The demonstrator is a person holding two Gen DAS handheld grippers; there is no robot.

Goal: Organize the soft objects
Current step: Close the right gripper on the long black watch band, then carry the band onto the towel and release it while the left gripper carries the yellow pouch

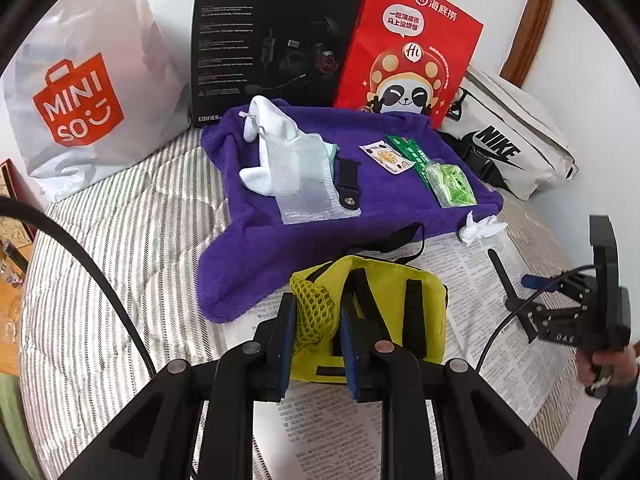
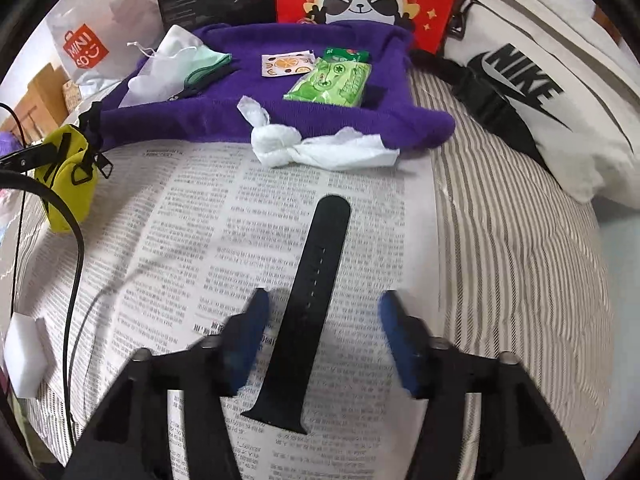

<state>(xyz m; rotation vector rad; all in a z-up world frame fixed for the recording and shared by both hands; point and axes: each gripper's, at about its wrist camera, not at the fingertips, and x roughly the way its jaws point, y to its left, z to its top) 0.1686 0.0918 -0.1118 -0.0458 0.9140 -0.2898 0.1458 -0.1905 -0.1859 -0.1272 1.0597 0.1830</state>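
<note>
My left gripper (image 1: 316, 332) is shut on the mesh side of a yellow pouch (image 1: 400, 308), which rests on the newspaper (image 1: 500, 344). The pouch (image 2: 68, 192) also shows at the left edge of the right wrist view. A black watch strap (image 2: 316, 280) lies flat on the newspaper (image 2: 192, 240). My right gripper (image 2: 324, 320) stands open over it, a blue pad on each side, neither touching it. Behind lies a purple towel (image 2: 280, 92) carrying a green tissue pack (image 2: 332, 82), a white sock (image 1: 264, 128) and a second strap piece (image 1: 346, 184). A knotted white tissue (image 2: 312, 148) lies at its edge.
Along the back stand a white Miniso bag (image 1: 80, 92), a black headset box (image 1: 272, 40), a red paper bag (image 1: 412, 44) and a white Nike bag (image 2: 540, 92). A black cable (image 2: 76, 264) and a white foam block (image 2: 24, 344) lie at the left. Everything rests on striped bedding (image 2: 500, 260).
</note>
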